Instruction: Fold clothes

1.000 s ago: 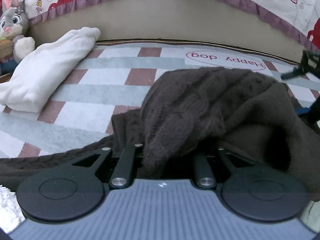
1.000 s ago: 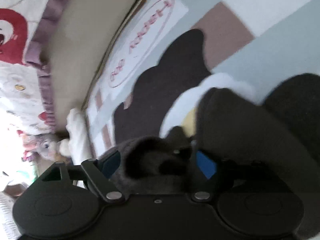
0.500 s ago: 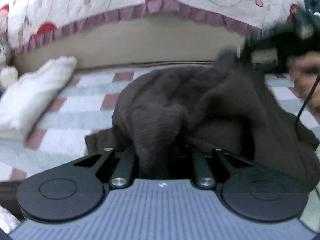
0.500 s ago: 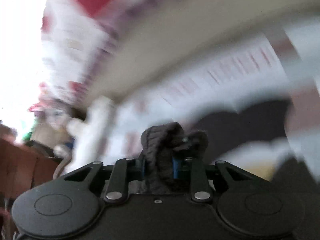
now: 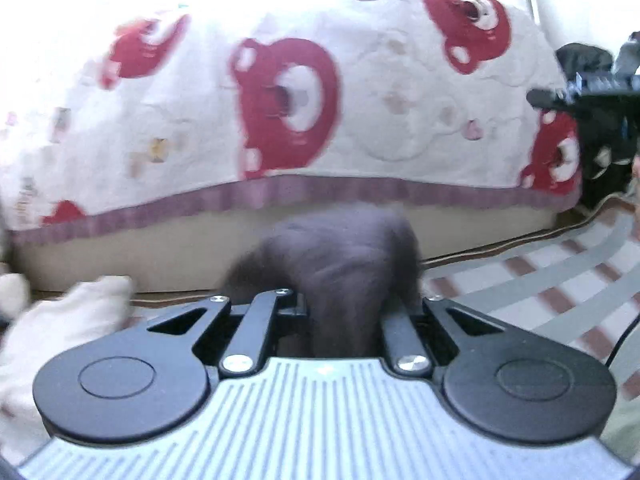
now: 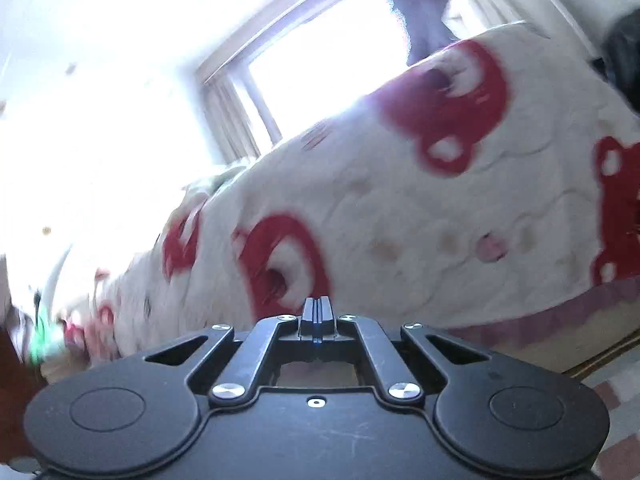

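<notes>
A dark brown knitted sweater (image 5: 340, 256) is bunched up in front of my left gripper (image 5: 344, 308), which is shut on it and lifted off the mat. The cloth hides the fingertips. In the right wrist view my right gripper (image 6: 316, 316) points level at the bed, its jaws closing right down. Its blue-edged pads (image 6: 310, 314) meet and no cloth shows between them. At the far right of the left wrist view the other black gripper (image 5: 580, 96) is raised high; whether cloth hangs from it I cannot tell.
A bed with a white quilt with red bears (image 5: 320, 120) and a purple hem fills the background. A folded white garment (image 5: 60, 320) lies low on the left. The checked mat (image 5: 560, 276) stretches to the right. A bright window (image 6: 320, 52) is above the bed.
Both grippers rose sharply. The left one carried the sweater off the mat. The right one swung level and closed fully, and the brown cloth seen between its jaws earlier no longer shows.
</notes>
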`<control>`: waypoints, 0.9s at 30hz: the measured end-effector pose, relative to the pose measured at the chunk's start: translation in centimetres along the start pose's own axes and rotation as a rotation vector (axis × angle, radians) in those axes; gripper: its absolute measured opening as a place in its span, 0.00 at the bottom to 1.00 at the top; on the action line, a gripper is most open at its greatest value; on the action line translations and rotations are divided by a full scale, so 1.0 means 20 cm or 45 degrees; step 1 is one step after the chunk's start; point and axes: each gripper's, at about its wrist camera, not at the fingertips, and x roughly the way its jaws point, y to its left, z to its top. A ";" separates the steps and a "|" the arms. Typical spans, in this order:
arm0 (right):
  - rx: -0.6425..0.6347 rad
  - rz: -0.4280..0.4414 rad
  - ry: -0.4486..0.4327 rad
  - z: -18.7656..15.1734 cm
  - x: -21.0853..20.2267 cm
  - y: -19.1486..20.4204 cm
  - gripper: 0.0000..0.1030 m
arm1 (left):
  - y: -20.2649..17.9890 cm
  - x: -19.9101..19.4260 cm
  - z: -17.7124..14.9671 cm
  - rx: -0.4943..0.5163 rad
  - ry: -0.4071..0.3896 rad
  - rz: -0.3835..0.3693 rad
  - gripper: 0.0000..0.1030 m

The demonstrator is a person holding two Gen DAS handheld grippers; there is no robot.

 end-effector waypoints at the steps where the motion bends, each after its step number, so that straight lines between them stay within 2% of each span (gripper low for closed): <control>1: 0.059 0.012 0.029 0.04 -0.02 -0.09 0.01 | -0.04 0.07 0.00 -0.019 0.061 -0.035 0.10; 3: 0.247 -0.020 0.121 -0.05 -0.04 -0.30 0.05 | -0.12 0.19 -0.07 -0.066 0.178 -0.073 0.10; 4: 0.354 -0.041 0.175 -0.12 -0.04 -0.40 0.08 | -0.15 0.22 -0.13 -0.071 0.202 -0.057 0.10; 6: 0.531 -0.085 0.332 -0.28 0.01 -0.56 0.08 | -0.23 0.26 -0.25 -0.071 0.244 -0.014 0.09; 7: 0.605 -0.107 0.411 -0.35 0.04 -0.63 0.08 | -0.26 0.27 -0.31 -0.038 0.244 0.039 0.09; 9: 0.581 -0.152 0.580 -0.43 0.13 -0.67 0.09 | -0.31 0.22 -0.36 0.044 0.209 0.131 0.09; 11: 0.572 -0.140 0.703 -0.50 0.20 -0.67 0.10 | -0.30 0.11 -0.34 0.104 0.166 0.150 0.09; 12: 0.597 -0.098 0.742 -0.53 0.24 -0.67 0.18 | -0.29 0.05 -0.34 0.133 0.144 0.159 0.09; 13: 0.624 -0.058 0.780 -0.55 0.28 -0.67 0.32 | -0.29 -0.01 -0.33 0.163 0.122 0.169 0.09; 15: 0.692 0.008 0.840 -0.61 0.32 -0.65 0.46 | -0.23 -0.16 -0.33 0.177 0.114 0.139 0.09; 17: 0.764 0.062 0.910 -0.67 0.35 -0.62 0.46 | -0.13 -0.29 -0.35 0.171 0.156 0.110 0.09; 19: 0.847 0.088 0.984 -0.75 0.38 -0.58 0.57 | -0.04 -0.38 -0.40 0.149 0.210 0.115 0.09; 23: 0.939 0.081 1.102 -0.89 0.42 -0.53 0.57 | 0.11 -0.56 -0.54 0.021 0.318 0.100 0.09; 27: 1.007 0.107 1.194 -1.01 0.46 -0.47 0.58 | 0.17 -0.61 -0.71 -0.085 0.455 0.051 0.09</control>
